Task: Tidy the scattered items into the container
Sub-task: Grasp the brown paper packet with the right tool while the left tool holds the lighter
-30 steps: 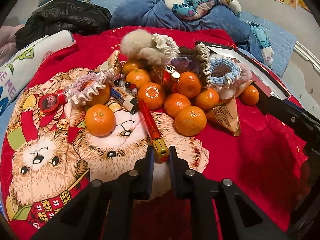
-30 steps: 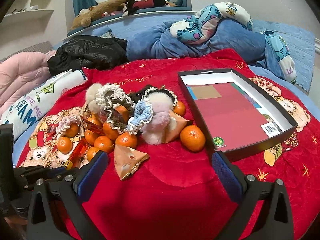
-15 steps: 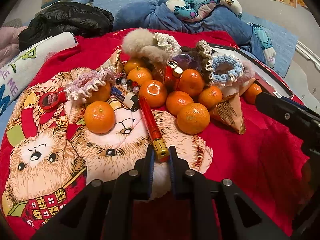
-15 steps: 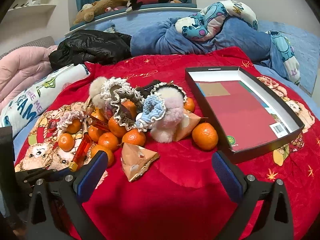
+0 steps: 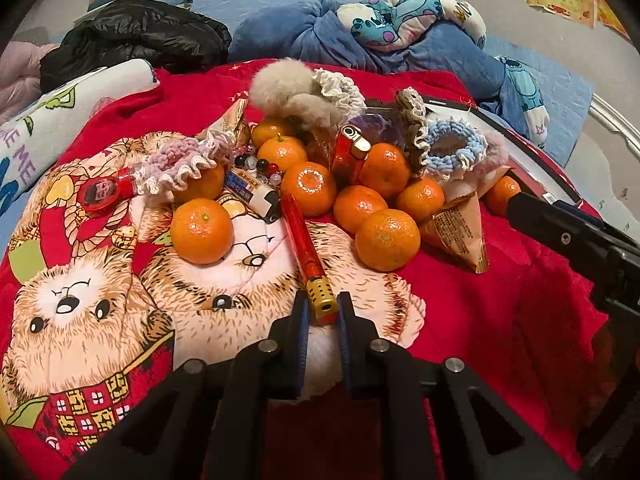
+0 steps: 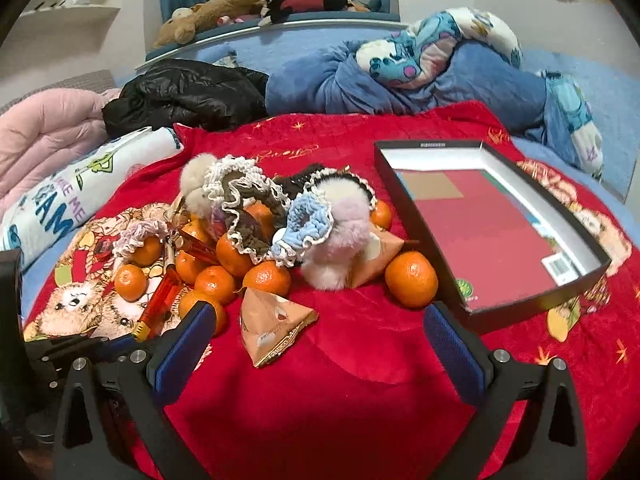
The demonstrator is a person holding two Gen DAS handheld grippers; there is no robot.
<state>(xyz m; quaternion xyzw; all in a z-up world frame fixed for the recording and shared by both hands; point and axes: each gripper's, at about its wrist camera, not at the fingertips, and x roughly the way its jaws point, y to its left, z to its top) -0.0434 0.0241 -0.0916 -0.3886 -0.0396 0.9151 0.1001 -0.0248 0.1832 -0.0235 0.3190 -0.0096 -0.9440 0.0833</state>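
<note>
Left tool (image 5: 322,312) still pinches the unmoved red lighter (image 5: 306,252).

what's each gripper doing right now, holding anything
Left gripper: closed on the gold tip of the red long-neck lighter.
Right gripper: open, nothing between the jaws.

Blanket (image 6: 320,400): red, printed with tan-and-white cartoon hedgehogs and gold stars. Tangerines (image 5: 202,231): bright orange. Long lighter (image 5: 302,240): translucent red body, gold perforated tip. Short lighter (image 5: 349,152): red with silver cap. Scrunchies: light blue with white edging (image 6: 308,226); lilac and white (image 5: 176,162); brown with cream edging (image 6: 244,224). Pompom (image 6: 340,240): pale pink. Snack packets (image 6: 272,320): peach-orange. Box (image 6: 516,280): black outside, white inner walls, red floor. Gripper pads (image 6: 454,344): blue.
</note>
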